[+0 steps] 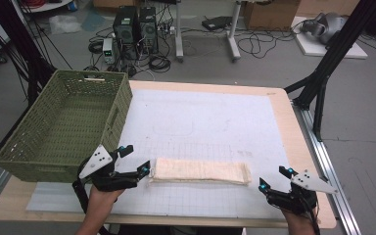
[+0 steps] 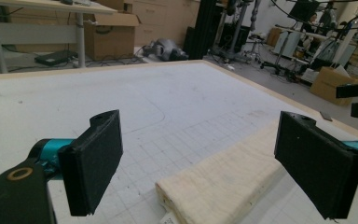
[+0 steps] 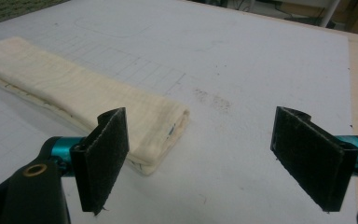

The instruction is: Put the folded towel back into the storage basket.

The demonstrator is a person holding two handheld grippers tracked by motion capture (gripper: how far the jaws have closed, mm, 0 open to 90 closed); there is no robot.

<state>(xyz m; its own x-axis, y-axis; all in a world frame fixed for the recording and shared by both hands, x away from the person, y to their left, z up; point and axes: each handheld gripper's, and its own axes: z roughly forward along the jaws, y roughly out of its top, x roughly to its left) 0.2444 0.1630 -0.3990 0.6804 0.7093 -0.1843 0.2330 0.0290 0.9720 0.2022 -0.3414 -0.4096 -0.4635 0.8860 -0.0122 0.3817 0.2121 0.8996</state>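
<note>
Presently, a folded cream cloth (image 1: 200, 171) lies lengthwise on the worktop (image 1: 284, 127), near its front edge. The left gripper (image 1: 134, 161) has fingers spread at the cloth's left end; the right gripper (image 1: 274, 178), equally spread, sits just off the right end. Judged: pre-grasp stage. Next requires closing on both ends, possibly for the green basket (image 1: 63, 125).
</note>
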